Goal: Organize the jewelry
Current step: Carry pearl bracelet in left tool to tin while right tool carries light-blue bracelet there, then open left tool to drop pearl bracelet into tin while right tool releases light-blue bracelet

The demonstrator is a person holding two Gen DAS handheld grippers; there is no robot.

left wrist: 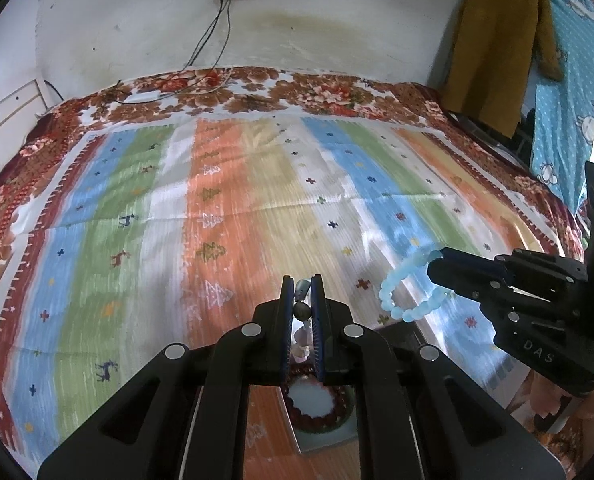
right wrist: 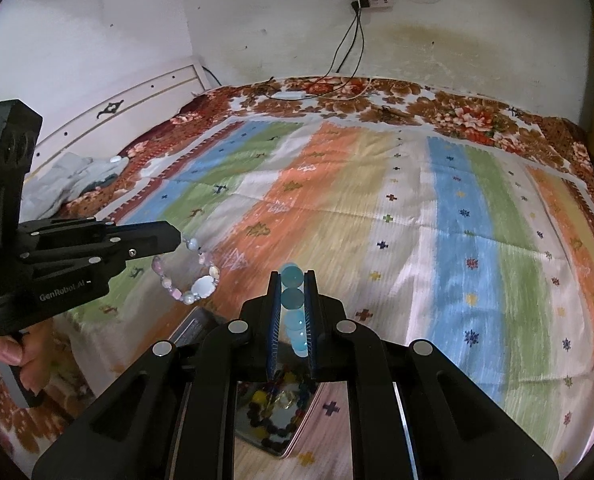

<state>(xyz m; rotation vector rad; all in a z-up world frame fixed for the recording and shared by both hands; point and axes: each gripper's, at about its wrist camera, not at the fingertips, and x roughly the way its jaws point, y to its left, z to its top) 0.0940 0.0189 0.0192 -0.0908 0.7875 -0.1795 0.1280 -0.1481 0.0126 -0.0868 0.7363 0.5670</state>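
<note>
Two bracelets are held above a bed, one in each gripper. A pale blue bead bracelet (left wrist: 411, 286) is pinched in the right gripper (right wrist: 293, 280), whose fingers are closed on it; seen from the left wrist camera, the loop hangs from the fingertips and dangles clear of the cloth. From the right wrist camera, the same blue beads are seen stacked in a line between the two pads. A pearly pink-and-white bracelet (right wrist: 191, 276), made of mixed round and flat beads, is clamped in the left gripper (left wrist: 303, 286), whose fingers are likewise closed on it; its loop hangs below the fingertips and is seen edge-on in the left wrist view. The two grippers are held side by side, near each other but apart, both tilted downward.

A striped cloth (left wrist: 225, 208) in blue, green, orange and cream, printed with small crosses, trees and deer, is spread over a brown floral bedspread (left wrist: 337, 92). Below the left gripper a tray compartment holding a dark red bead bracelet (left wrist: 317, 408) is partly seen. Below the right gripper a reflective tray (right wrist: 281, 412) with dark and multicoloured beads is seen; its exact layout cannot be told. A hand (right wrist: 5, 356) is seen around the left gripper's handle. A power strip (right wrist: 371, 0) with cables is fixed on the white wall.
</note>
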